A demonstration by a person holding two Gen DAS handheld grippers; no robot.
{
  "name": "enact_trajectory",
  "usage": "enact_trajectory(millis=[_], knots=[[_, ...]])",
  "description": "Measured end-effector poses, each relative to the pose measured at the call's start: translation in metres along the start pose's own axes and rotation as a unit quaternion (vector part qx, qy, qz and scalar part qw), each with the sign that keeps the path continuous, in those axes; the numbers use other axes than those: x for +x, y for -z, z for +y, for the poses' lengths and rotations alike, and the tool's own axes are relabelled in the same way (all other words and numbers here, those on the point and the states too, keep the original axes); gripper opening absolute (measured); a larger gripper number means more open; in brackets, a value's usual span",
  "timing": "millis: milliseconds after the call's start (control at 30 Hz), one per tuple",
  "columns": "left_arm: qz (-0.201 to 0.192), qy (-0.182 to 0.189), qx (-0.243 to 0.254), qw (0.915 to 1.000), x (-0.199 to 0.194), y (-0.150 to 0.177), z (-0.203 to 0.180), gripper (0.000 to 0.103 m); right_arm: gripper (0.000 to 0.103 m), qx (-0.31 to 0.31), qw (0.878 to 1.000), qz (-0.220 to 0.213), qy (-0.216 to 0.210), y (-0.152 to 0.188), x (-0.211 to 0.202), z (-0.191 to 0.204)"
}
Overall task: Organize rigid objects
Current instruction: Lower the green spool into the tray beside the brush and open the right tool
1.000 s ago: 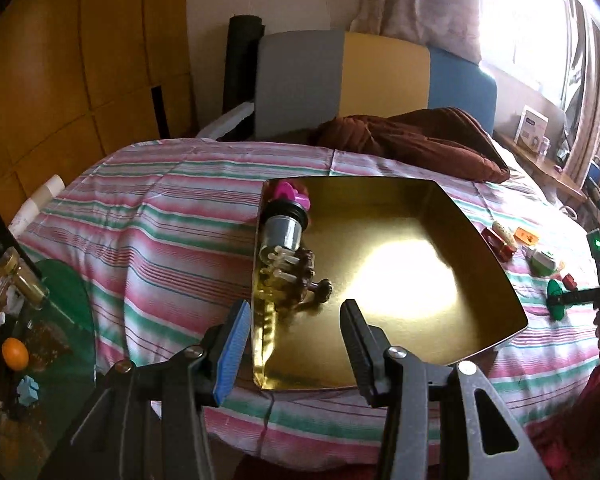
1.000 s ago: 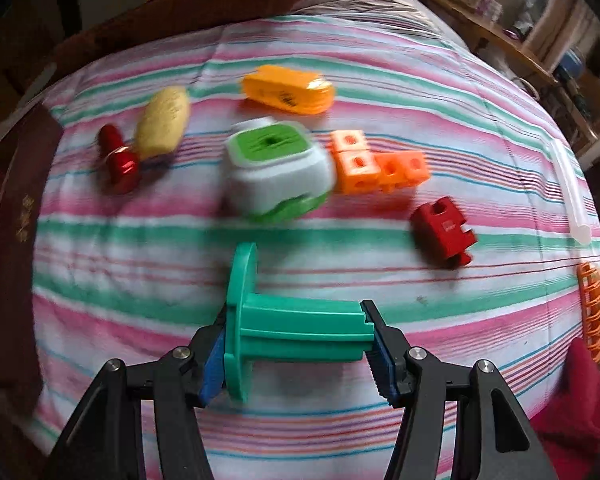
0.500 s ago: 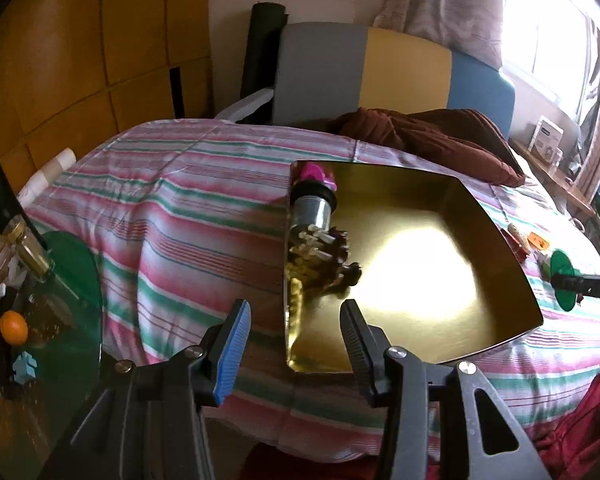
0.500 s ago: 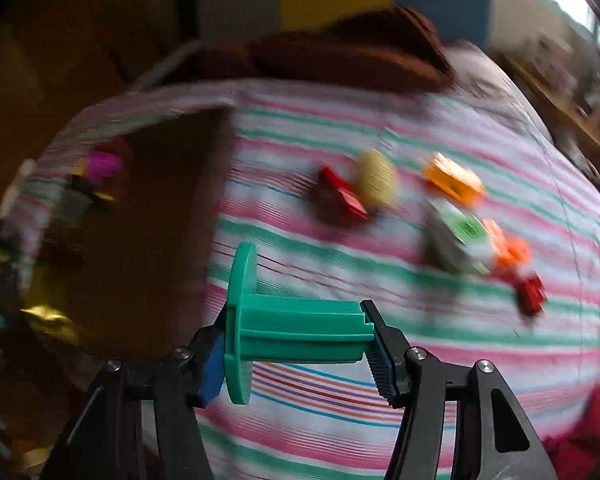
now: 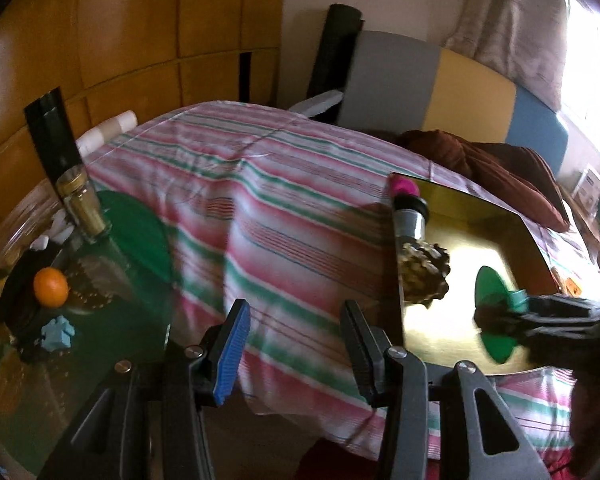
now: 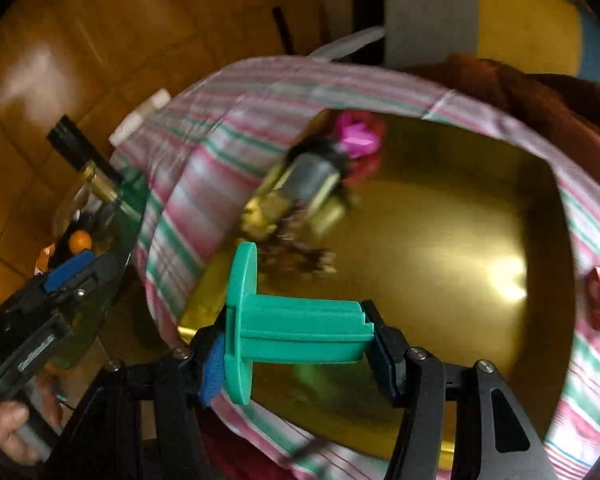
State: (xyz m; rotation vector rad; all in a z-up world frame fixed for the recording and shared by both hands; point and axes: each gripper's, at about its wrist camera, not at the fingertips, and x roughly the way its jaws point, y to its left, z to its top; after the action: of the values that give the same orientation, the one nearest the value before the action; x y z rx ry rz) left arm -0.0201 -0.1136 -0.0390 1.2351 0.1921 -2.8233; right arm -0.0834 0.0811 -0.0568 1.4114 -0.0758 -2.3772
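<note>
My right gripper (image 6: 296, 344) is shut on a green plastic spool (image 6: 284, 332) and holds it over the near edge of the gold tray (image 6: 440, 240). In the left wrist view the spool (image 5: 490, 288) and the right gripper (image 5: 540, 312) hang over the tray (image 5: 500, 232) at the right. The tray holds a pink piece (image 6: 358, 136), a grey cylinder (image 6: 312, 172) and a dark spiky object (image 5: 422, 268) along its left side. My left gripper (image 5: 296, 344) is open and empty, above the striped cloth left of the tray.
A striped cloth (image 5: 260, 208) covers the bed. A glass side table (image 5: 60, 280) at the left holds a gold-capped bottle (image 5: 82, 208), an orange ball (image 5: 51, 286) and a blue piece (image 5: 58, 332). A red piece (image 6: 598, 296) lies right of the tray. A brown cushion (image 5: 500, 168) lies behind.
My right gripper has carried the green spool left from the loose toys to above the tray. My left gripper has swung left, away from the tray front.
</note>
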Motion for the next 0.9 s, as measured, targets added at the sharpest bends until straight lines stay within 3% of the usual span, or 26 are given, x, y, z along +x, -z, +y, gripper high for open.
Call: enact_trajectory(millis=[333,667,900], knots=[[0.01,0.0,-0.005,0.9999,0.01,0.003,0.005,0.047,0.063,0.015,0.999,0.045,0.009,-0.005,0.06,0.012],[0.001,0.011,0.01,0.9999,0.001,0.001,-0.006,0.047,0.074,0.031,0.999,0.022,-0.033,-0.001,0.043,0.008],[-0.009,0.024,0.04,0.9989,-0.01,-0.002,-0.028,0.047,0.076,0.027,0.999,-0.02,-0.016,0.0,0.009,-0.002]])
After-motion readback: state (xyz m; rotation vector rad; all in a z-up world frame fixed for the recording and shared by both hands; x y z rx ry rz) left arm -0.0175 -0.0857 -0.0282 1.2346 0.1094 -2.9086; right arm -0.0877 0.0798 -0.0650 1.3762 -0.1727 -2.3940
